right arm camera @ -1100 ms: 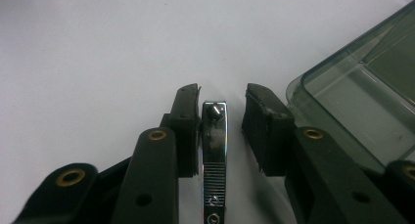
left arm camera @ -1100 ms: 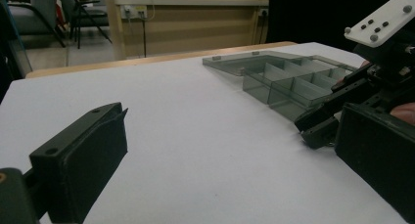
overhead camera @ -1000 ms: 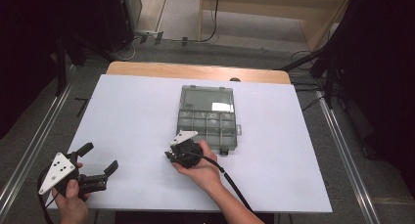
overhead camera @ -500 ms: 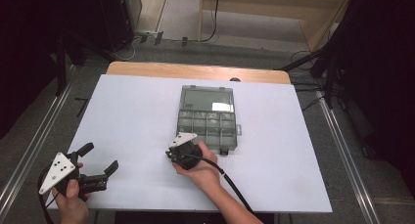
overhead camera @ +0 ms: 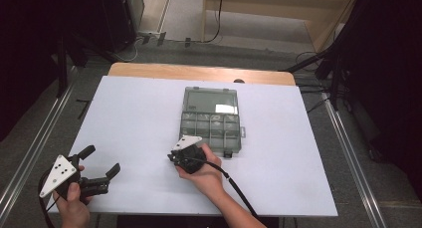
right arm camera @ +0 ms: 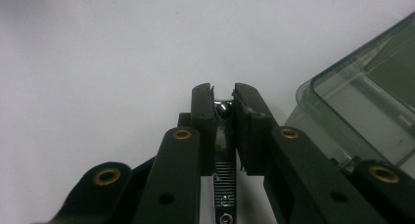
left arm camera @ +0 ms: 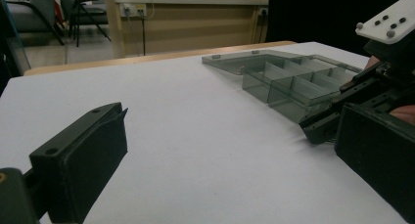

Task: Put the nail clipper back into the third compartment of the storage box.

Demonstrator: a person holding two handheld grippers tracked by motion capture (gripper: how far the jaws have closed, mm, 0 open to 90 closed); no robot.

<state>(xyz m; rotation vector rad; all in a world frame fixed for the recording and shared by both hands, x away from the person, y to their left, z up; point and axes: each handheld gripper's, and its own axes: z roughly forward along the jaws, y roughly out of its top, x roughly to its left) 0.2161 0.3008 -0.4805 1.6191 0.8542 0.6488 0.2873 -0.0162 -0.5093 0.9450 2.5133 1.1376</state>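
A small shiny metal piece (right arm camera: 222, 110) sat pinched between the jaws of the right gripper (right arm camera: 223, 99), which were drawn almost together on it; it looked rounded at the tip with a ribbed or threaded length (right arm camera: 224, 177) running back below, perhaps a screw or pin, though it was too small to name with confidence. The gripper was held low over the white table (overhead camera: 139, 118), just beside the near left corner of the clear plastic compartment box (overhead camera: 211, 119). In the high view the right gripper (overhead camera: 175, 156) pointed left and away from the box, the person's right hand (overhead camera: 204, 173) wrapped around it. That placement suggested the piece belonged to the box's compartments, either bound for one or just out of one; which could not be told.

The box lay open near the middle of the table, its lid (overhead camera: 209, 99) folded flat toward the far side, presumably so the divided cells were reachable from above. What the cells held could not be made out.

The left gripper (overhead camera: 102, 163) rested at the near left edge of the table, well apart from the box, jaws spread wide and holding nothing. It seemed parked out of the way, ready to steady the box if needed.
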